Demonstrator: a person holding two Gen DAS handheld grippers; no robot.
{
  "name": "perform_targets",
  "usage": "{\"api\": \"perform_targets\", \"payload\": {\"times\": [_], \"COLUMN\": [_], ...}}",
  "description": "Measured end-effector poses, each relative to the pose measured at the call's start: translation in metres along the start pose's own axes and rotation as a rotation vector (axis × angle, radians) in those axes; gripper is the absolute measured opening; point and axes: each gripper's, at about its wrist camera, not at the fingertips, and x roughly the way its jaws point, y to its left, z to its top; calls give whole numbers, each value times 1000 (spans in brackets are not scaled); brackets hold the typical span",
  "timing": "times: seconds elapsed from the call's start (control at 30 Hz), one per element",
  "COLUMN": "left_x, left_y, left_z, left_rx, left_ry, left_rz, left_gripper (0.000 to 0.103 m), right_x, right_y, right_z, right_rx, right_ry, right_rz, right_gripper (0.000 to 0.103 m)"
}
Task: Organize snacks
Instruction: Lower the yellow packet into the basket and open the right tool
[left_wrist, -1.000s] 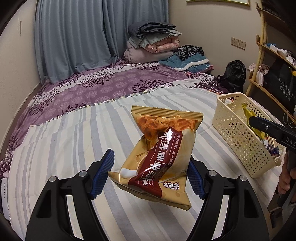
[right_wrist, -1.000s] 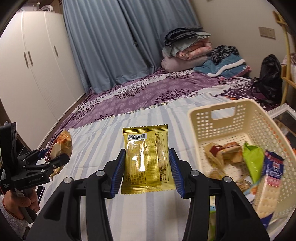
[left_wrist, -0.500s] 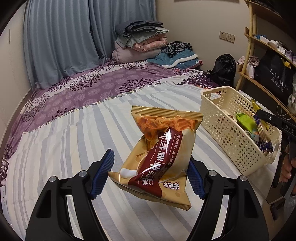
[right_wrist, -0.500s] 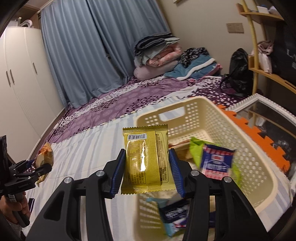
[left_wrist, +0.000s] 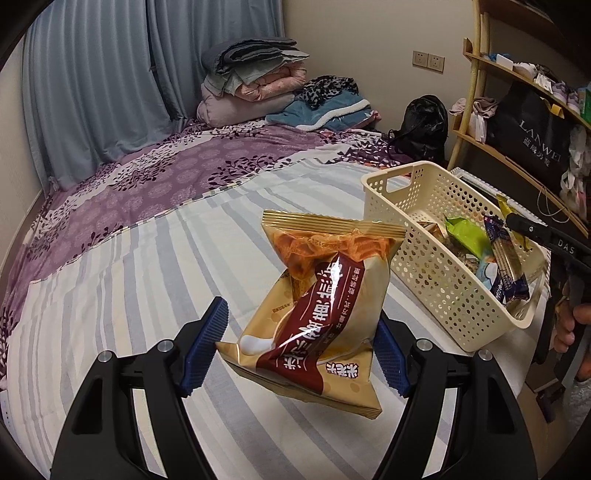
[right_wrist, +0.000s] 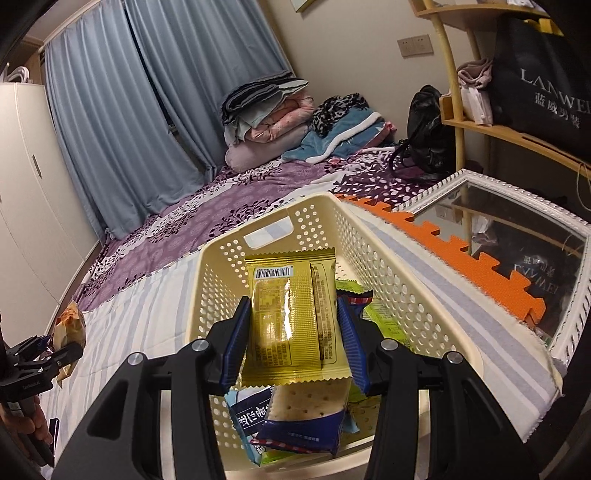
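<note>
The left gripper (left_wrist: 299, 350) pinches an orange snack bag (left_wrist: 317, 306) between its fingers. The right gripper's (right_wrist: 291, 341) fingers pinch a gold packet (right_wrist: 288, 317), the cream basket (right_wrist: 373, 258) just beneath

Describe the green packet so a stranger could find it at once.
On the striped bed stands a cream perforated basket of snacks. The green packet sticks up among them near the middle. It is the only lime-green one, beside a dark blue cracker pack.

black bag (right_wrist: 543, 70): "LANWE", cut off | right tool (left_wrist: 546, 240): "DAS" | snack bag (left_wrist: 317, 302): "51212"
</note>
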Motion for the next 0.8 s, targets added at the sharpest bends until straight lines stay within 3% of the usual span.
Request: {"api": "perform_targets", "payload": {"times": [0.13,0.2,0.27,0.57,0.8], "left_x": [1,1,2,14,35], "left_y": [-11,-15,-18,-42,-89], "left_z": [2,3,4,17,39], "left_rx": [18,27,33,66,116], "left_ry": [0,2,3,15,26], "left_rz": [-14,-17,-19,-67,-157], "left_gripper": [76,76,76,76,76], "right_x": [10,12,11,-9,-35], "right_y": [9,12,13,-4,-19], "right_z": [0,0,1,-4,-10], "right_rx": [-16,-11,-3,17,7], "right_ry": [18,16,7,-37,-80], "right_rz": [28,36,39,10,-36], "right_gripper": [49,61,66,66,66]}}
